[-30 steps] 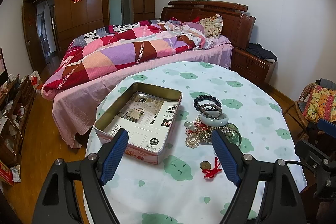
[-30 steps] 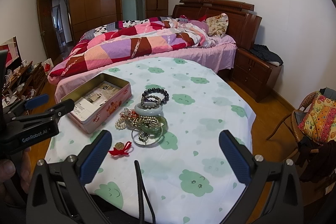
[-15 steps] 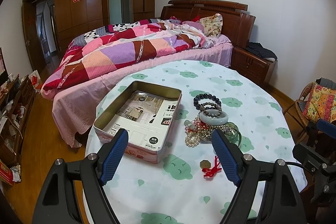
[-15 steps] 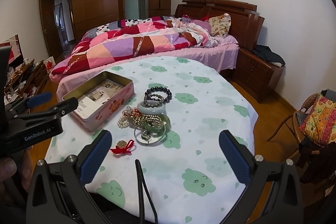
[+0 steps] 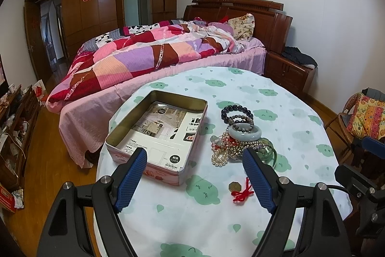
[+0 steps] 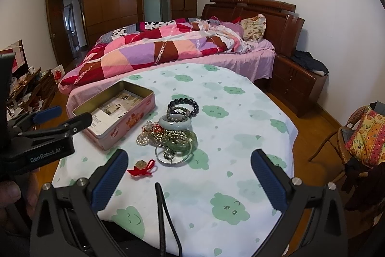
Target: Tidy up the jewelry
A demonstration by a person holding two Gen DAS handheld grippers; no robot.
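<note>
A pile of jewelry (image 5: 240, 136) (image 6: 172, 131) lies mid-table: dark bead bracelets, a pale jade bangle (image 5: 244, 133) (image 6: 175, 123), pearls, green bangles and a silver hoop. A red-tasselled coin charm (image 5: 238, 189) (image 6: 142, 166) lies nearer me. An open pink tin box (image 5: 158, 134) (image 6: 115, 110) lined with printed paper stands left of the pile. My left gripper (image 5: 195, 160) is open above the table's near edge, short of the tin and the pile. My right gripper (image 6: 190, 163) is open, with nothing between its fingers, short of the pile. The left gripper's body (image 6: 45, 134) shows in the right wrist view.
The round table (image 5: 216, 220) wears a white cloth with green clouds. A bed (image 5: 149, 57) with a patchwork quilt stands right behind it. A wooden nightstand (image 5: 288, 69) and a wicker chair (image 6: 353, 136) with a cushion are at the right. A cable (image 6: 166, 216) trails over the near edge.
Both grippers have moved slightly closer to the table, so the tin and the jewelry sit a little nearer in each view. Nothing was picked up.
</note>
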